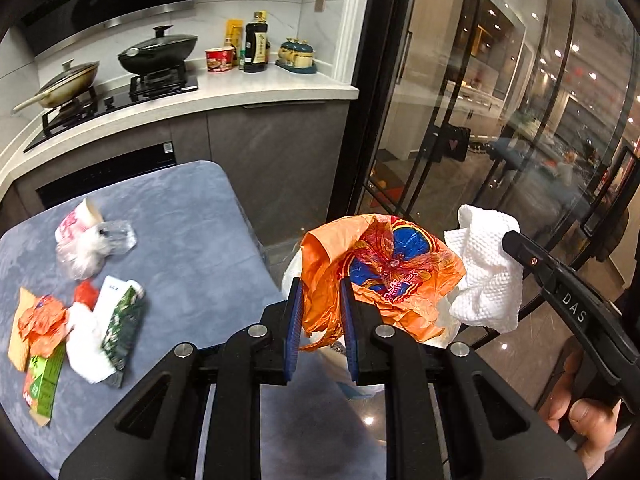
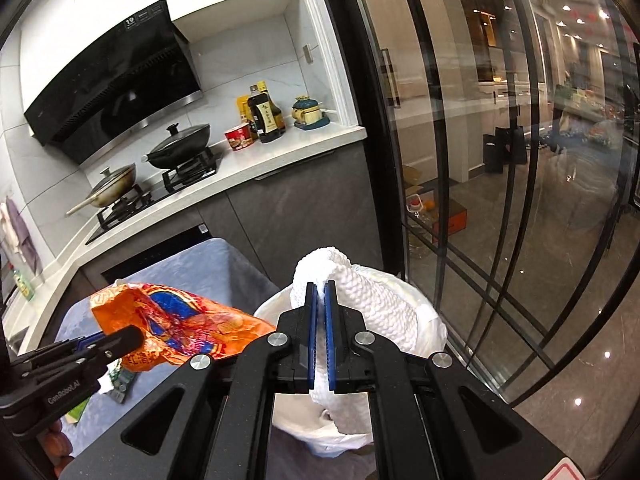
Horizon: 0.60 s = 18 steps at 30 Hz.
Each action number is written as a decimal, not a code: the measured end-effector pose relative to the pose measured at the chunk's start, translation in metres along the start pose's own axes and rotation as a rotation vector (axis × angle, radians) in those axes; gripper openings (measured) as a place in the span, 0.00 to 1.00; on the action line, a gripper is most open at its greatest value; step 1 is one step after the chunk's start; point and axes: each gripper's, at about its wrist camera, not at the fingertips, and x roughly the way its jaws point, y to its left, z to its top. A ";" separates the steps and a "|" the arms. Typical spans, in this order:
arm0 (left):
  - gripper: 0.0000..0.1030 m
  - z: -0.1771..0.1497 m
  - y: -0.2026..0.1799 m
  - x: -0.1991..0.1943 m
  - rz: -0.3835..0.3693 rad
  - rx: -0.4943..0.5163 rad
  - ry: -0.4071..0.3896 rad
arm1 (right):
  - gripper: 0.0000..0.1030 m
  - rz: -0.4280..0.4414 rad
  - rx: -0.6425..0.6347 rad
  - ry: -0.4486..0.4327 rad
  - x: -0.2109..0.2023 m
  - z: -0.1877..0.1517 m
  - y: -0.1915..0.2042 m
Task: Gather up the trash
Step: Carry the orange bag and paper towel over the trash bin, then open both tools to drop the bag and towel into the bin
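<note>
Orange wrapper (image 1: 384, 276) clamped in the left tool (image 1: 320, 320), white paper towel (image 2: 360, 304) pinched in the right tool (image 2: 320, 332), both over the white bag (image 2: 424, 320), its inside mostly hidden; leftover litter (image 1: 80, 320) blurry on the table (image 1: 192, 240) at left.

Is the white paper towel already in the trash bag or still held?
Still held. The right gripper is shut on the paper towel, which hangs above the white trash bag, not dropped inside yet.

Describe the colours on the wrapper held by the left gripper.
Orange wrapper with a blue-and-red printed design; clearest in the left wrist view.
</note>
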 end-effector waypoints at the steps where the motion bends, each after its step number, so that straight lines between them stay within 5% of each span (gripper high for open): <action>1: 0.17 0.002 -0.004 0.006 0.000 0.006 0.005 | 0.04 -0.002 0.001 0.001 0.004 0.001 -0.003; 18: 0.18 0.015 -0.027 0.061 0.023 0.048 0.081 | 0.04 -0.021 0.000 0.039 0.042 0.015 -0.019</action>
